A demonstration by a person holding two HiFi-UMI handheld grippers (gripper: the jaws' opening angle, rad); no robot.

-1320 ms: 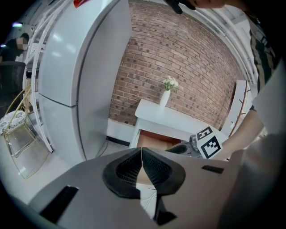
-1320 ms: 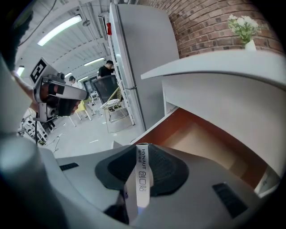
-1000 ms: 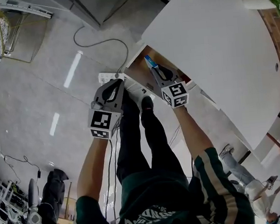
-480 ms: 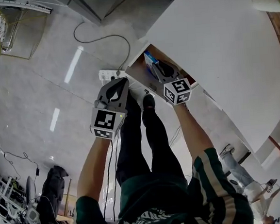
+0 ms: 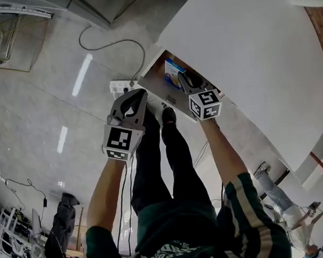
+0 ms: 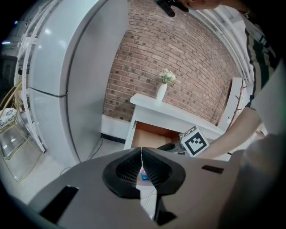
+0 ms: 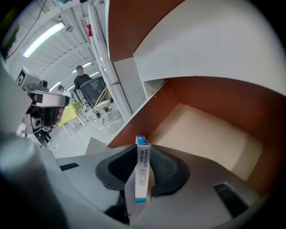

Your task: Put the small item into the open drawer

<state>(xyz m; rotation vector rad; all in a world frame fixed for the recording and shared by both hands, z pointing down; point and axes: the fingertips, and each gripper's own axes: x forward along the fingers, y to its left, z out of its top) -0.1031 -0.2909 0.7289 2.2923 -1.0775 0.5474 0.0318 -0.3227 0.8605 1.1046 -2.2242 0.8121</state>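
A small box [image 7: 142, 172] is held upright between the jaws of the right gripper [image 7: 144, 154]. The jaws are closing, and the box is squeezed by its two flat sides. White sides and blue ends can be seen on the box. It is held up in the air over the open drawer [image 7: 210, 134] and is not yet laid down inside. The drawer is brown on its walls and pale on its bottom.

In the head view, the box [image 5: 174, 74] is seen at the tip of the right gripper [image 5: 185, 79], over the drawer [image 5: 158, 80]. The drawer is pulled out from under a white desk [image 5: 243, 40].

The left gripper [image 6: 142, 156] is clenched tight, and nothing is held in it. In the head view, the left gripper [image 5: 136, 97] is held in the air beside the drawer, over the floor [image 5: 47, 107], apart from the right gripper.

A power strip [image 5: 119, 87] is lying on the floor near the drawer, with a cable [image 5: 109, 45] joined to it. In the left gripper view, a white vase [image 6: 161, 91] with flowers is seen standing on the desk [image 6: 178, 117] by a brick wall [image 6: 187, 58].
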